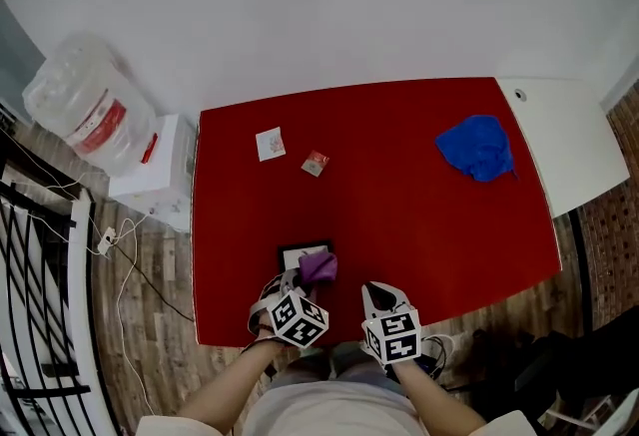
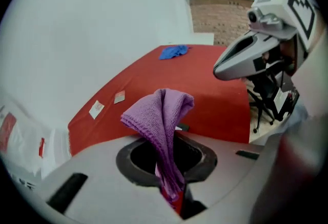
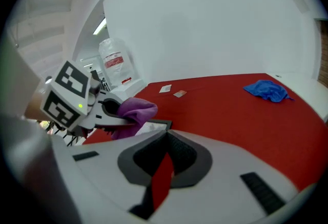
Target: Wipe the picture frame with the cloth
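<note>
A small black-edged picture frame (image 1: 300, 251) lies flat near the front edge of the red table (image 1: 399, 215). My left gripper (image 1: 303, 280) is shut on a purple cloth (image 1: 319, 267), which hangs over the frame's near right corner. In the left gripper view the cloth (image 2: 161, 115) stands up folded out of the closed jaws, hiding nearly all of the frame. My right gripper (image 1: 377, 292) is shut with nothing in it, just right of the frame over the table's front edge. From the right gripper view, the purple cloth (image 3: 134, 110) rests above the frame (image 3: 155, 126).
A crumpled blue cloth (image 1: 477, 147) lies at the table's far right. Two small cards (image 1: 270, 143) (image 1: 316, 163) sit at the back left. A white box (image 1: 160, 170) and a plastic water jug (image 1: 85, 105) stand on the floor left. A white table (image 1: 564, 140) adjoins the right.
</note>
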Available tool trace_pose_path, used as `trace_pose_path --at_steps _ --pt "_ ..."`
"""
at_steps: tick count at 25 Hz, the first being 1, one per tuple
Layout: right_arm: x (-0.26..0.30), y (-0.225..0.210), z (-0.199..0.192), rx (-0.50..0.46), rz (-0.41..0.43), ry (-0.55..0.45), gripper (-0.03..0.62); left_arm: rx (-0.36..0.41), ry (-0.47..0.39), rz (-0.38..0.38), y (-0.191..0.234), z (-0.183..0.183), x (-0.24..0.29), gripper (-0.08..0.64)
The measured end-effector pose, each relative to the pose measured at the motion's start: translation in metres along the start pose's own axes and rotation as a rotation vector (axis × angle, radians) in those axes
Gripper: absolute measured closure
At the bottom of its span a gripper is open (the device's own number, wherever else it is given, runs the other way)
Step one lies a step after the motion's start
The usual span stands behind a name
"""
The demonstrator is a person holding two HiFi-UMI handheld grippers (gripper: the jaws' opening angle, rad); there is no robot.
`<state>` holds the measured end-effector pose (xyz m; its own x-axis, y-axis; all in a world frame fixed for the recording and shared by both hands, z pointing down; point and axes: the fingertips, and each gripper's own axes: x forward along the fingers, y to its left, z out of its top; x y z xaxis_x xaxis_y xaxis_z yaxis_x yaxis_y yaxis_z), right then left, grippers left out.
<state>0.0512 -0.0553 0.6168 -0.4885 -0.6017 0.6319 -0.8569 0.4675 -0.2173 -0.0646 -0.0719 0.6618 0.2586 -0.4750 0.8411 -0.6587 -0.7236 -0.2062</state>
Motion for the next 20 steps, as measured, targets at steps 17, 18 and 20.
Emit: trace_pose_path --at_steps 17,18,20 --pt "-0.02 0.072 0.022 -0.05 0.046 -0.069 0.588 -0.641 -0.425 0.176 0.01 -0.03 -0.14 0.506" --pt "-0.021 0.076 0.023 -0.056 0.048 -0.07 0.588 -0.649 -0.43 0.179 0.011 -0.032 -0.141 0.506" --pt "-0.021 0.082 0.025 -0.064 0.052 -0.072 0.588 -0.657 -0.433 0.18 0.014 -0.035 -0.143 0.506"
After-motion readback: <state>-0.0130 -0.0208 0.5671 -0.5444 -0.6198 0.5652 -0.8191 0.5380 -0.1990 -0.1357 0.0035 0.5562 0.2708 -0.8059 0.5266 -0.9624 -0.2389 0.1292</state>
